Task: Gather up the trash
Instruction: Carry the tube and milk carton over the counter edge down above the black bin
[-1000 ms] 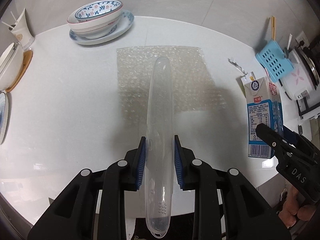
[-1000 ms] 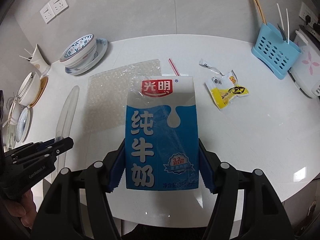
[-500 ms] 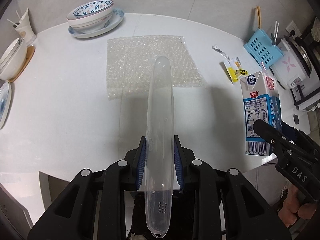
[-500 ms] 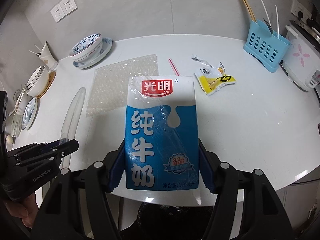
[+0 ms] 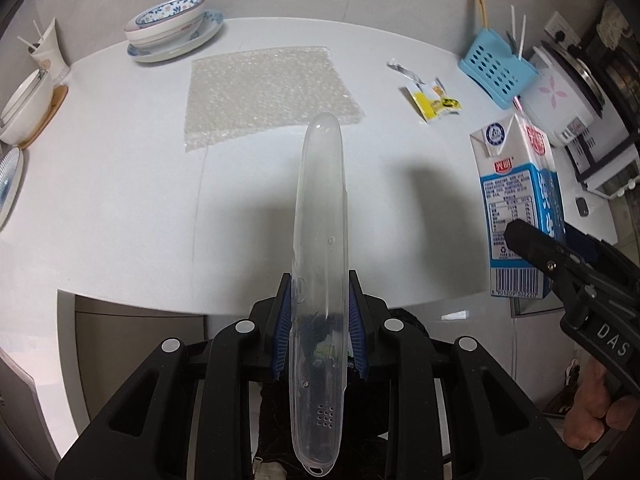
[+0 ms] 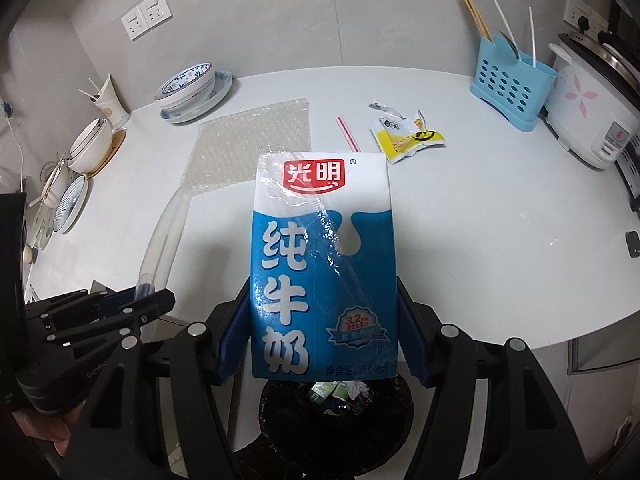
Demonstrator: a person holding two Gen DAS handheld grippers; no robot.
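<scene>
My left gripper is shut on a long clear plastic case, which points away over the white round table. My right gripper is shut on a blue and white milk carton, held upright; the carton also shows at the right of the left wrist view. A black-lined trash bin with some litter in it sits on the floor right under the carton. Still on the table lie a sheet of bubble wrap, a yellow snack wrapper and a pink straw.
A blue cutlery holder and a white rice cooker stand at the back right. A stacked bowl and plate, a white cup and more dishes line the left side. Both grippers are past the table's near edge.
Both grippers have drawn back from the table with their loads. The table's near edge and the floor below now show, and the trash bin has come into view under the carton.
</scene>
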